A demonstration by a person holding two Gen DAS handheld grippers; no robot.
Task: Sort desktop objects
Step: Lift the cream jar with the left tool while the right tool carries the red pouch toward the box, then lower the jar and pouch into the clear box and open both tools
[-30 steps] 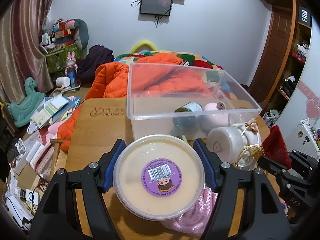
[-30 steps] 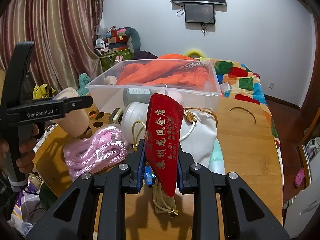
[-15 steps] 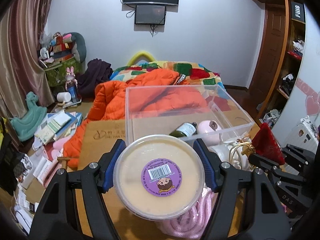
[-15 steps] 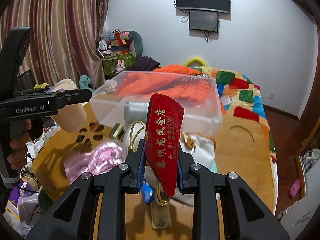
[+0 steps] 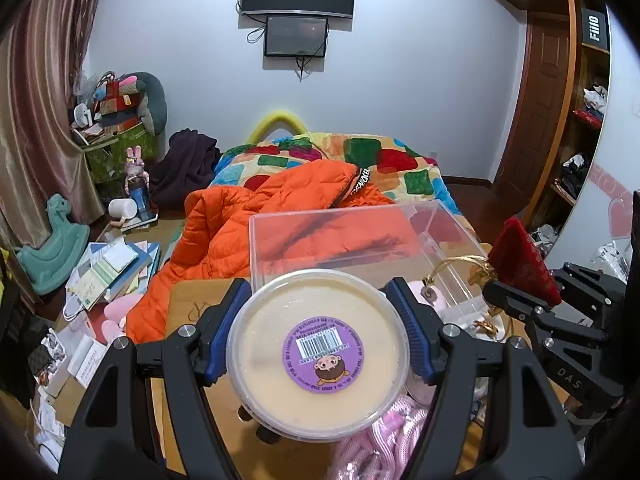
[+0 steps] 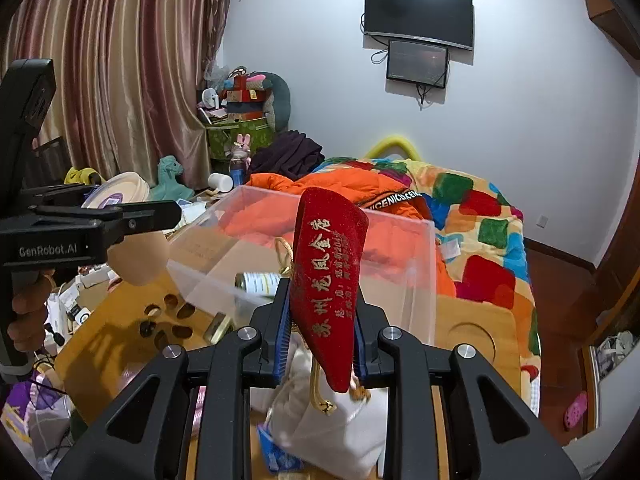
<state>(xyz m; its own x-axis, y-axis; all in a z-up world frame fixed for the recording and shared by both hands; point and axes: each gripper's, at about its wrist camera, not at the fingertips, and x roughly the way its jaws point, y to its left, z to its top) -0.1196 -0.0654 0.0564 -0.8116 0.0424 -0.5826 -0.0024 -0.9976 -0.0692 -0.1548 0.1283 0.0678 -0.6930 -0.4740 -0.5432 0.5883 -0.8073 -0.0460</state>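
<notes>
Here our left fingers [image 5: 320,336] clench a lidded tub [image 5: 318,354] at frame centre, lifted for carrying; our right fingers [image 6: 320,336] pinch a red velvet pouch [image 6: 326,280] upright. Just beyond both, mid-frame on the wooden surface [image 6: 472,332], waits the clear bin [image 5: 344,240], likely their destination.

One lidded tub [image 5: 318,354], one red pouch [image 6: 326,292], one clear bin [image 5: 352,236], one white bag [image 6: 332,432], one pink rope [image 5: 380,444]

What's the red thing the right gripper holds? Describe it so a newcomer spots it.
In front of the clear plastic bin on the wooden table, the right gripper clamps a red velvet pouch. Alone here, it bears gold Chinese characters and a gold drawstring.
</notes>
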